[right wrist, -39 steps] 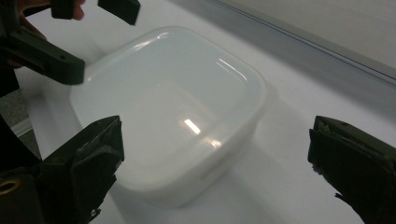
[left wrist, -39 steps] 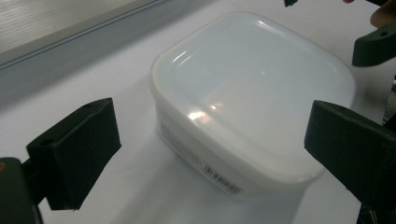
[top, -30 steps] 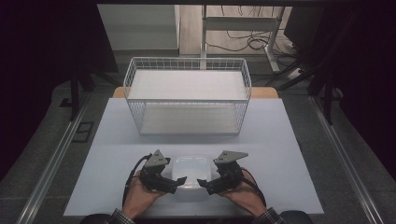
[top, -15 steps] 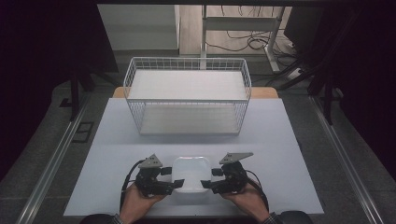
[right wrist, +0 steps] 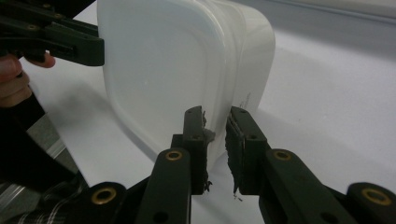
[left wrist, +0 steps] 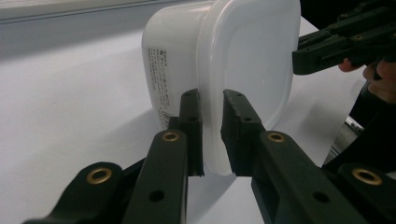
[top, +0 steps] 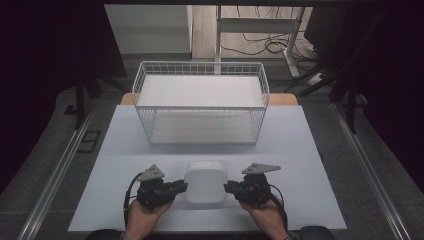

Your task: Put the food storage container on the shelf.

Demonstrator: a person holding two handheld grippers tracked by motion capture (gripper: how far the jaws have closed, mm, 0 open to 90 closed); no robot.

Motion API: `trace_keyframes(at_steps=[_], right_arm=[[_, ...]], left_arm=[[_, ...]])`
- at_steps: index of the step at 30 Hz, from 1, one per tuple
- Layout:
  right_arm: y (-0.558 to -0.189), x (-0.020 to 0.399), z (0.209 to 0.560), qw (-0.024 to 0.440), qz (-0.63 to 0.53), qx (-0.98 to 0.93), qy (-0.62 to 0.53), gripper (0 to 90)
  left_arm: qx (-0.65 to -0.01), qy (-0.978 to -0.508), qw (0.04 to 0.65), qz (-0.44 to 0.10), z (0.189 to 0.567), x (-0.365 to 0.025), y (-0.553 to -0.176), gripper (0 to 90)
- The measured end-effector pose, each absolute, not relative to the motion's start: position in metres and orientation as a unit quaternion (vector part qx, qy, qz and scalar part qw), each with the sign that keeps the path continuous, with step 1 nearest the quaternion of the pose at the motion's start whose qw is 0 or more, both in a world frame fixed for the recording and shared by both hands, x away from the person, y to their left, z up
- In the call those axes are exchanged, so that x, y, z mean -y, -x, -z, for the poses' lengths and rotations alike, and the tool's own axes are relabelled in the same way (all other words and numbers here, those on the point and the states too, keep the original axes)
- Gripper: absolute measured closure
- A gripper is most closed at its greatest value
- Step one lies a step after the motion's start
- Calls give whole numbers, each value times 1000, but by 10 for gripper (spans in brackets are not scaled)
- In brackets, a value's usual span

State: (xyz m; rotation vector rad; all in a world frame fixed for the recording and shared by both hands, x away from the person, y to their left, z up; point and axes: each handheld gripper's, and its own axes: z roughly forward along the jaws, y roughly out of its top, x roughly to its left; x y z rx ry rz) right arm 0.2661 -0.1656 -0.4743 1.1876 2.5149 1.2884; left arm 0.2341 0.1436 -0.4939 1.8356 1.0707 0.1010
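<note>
White plastic is what the box (top: 205,181) is made of, and it is sitting near the front of the table (top: 310,165), before the wire basket (top: 200,107). The left gripper (top: 177,187) and the right gripper (top: 231,188) have just been closing and are pinching its rim from each side. Tiny black writing (left wrist: 159,79) is showing in the left gripper view, too small to read. The box is hiding the jaw tips from above.

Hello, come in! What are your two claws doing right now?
Left gripper and right gripper just closed, pinching white tub's rim. Wire basket ahead, path clear.
</note>
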Motion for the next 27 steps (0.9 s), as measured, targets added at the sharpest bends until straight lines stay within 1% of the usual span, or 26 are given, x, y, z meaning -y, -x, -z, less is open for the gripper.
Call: trace_keyframes(at_steps=[8,14,19,27], right_arm=[[-267,165,471,65,-444,-807,-384,777],[-272,164,468,72,-447,-807,-379,776],[-280,162,464,81,-451,-807,-373,776],[-302,156,455,100,-454,-805,-368,774]], left_arm=[[-440,-748,494,-55,491,-144,-239,789],[-439,-746,497,-62,487,-144,-245,789],[-436,-745,500,-70,482,-146,-254,789],[-432,-742,506,-79,473,-150,-279,788]])
